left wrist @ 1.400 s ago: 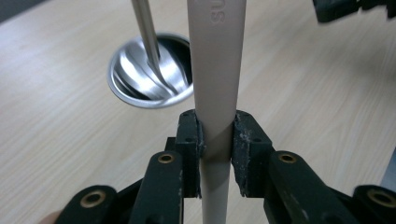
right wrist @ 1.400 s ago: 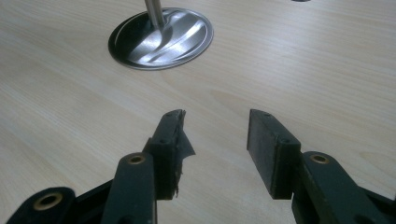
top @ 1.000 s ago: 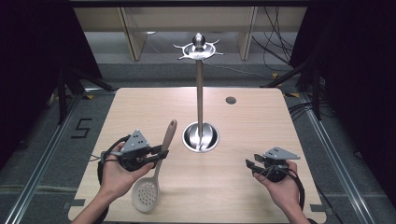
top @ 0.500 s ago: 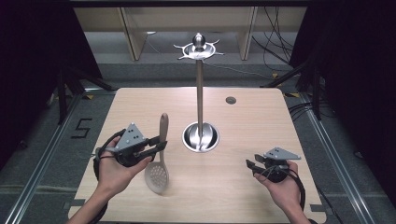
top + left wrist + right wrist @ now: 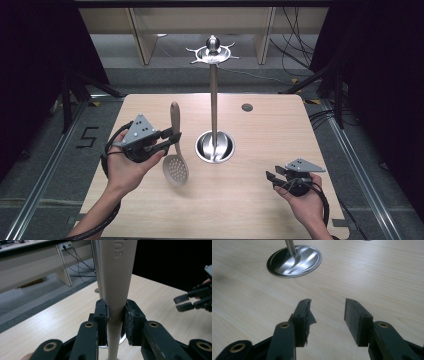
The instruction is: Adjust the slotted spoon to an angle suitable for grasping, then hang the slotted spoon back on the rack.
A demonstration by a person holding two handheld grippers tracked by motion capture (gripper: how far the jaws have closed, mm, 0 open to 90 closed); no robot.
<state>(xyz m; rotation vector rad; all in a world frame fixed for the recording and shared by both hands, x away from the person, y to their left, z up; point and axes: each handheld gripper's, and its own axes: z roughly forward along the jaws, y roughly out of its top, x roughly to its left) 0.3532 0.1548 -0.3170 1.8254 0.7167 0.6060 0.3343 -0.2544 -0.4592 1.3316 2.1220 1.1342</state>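
Jaws on your left gripper (image 5: pixel 113 320) are clamped on the handle of the skimmer (image 5: pixel 175 150), one black pad pressed against each side of the pale shaft where it narrows. In the left gripper view the handle rises straight up out of the pads, with raised letters near the top edge, and the thin lower end of it drops away between the jaw arms. From the high view your left gripper (image 5: pixel 170 140) holds the skimmer about halfway along: the handle points up and away from you, and the round perforated head hangs below the pads, tilted, clear of the table (image 5: pixel 260 200) with a faint shadow under it. Your left hand (image 5: pixel 131 165) wraps the gripper body, its cable looping off to the left side. Just beside the skimmer stands the rack (image 5: pixel 214 100), a metal pole on a round shiny base, topped by a ring of hooks with a ball on it. Your right gripper (image 5: pixel 327 315) has its jaws standing apart with nothing between them; bare wood shows through the gap, and a bit of torn black lining hangs off the left pad. It sits low at the near right of the table in your right hand (image 5: pixel 305 197), pointing towards the base (image 5: pixel 294 261), well apart from the skimmer.
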